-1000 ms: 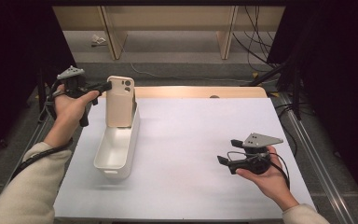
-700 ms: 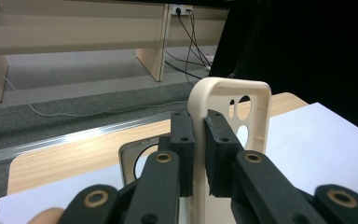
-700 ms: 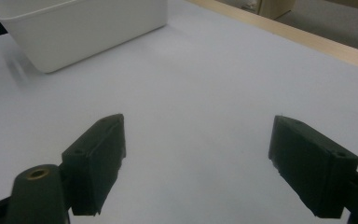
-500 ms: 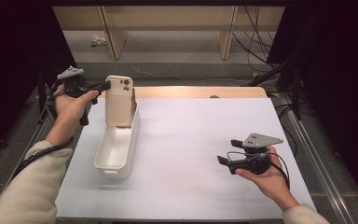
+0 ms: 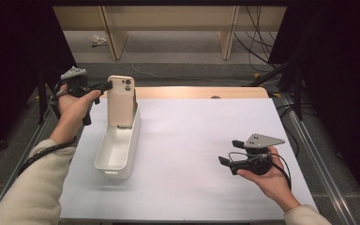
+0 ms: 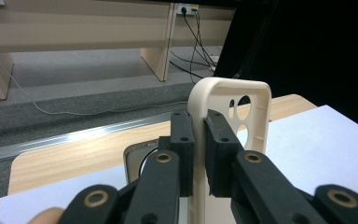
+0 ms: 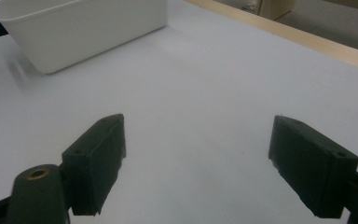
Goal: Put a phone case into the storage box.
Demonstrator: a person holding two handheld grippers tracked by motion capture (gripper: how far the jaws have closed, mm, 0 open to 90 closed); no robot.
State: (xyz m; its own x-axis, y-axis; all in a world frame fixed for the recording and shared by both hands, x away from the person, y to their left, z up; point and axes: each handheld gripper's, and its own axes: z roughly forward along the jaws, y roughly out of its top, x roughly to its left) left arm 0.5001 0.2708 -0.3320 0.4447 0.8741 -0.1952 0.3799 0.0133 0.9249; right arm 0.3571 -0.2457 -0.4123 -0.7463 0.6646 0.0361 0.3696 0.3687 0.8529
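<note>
Nothing has moved: left tongs (image 6: 199, 154) grip the unlabelled phone case (image 5: 121, 101).

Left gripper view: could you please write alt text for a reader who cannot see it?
Two black jaws of the left gripper are shut on the side wall of a beige phone case standing upright, its camera holes visible. Behind lie a wooden table edge, a white mat and a grey floor.

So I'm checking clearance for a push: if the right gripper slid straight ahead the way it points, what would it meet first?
Probably the white bin: the right gripper, open, faces bare table toward it, though depth is unclear.
</note>
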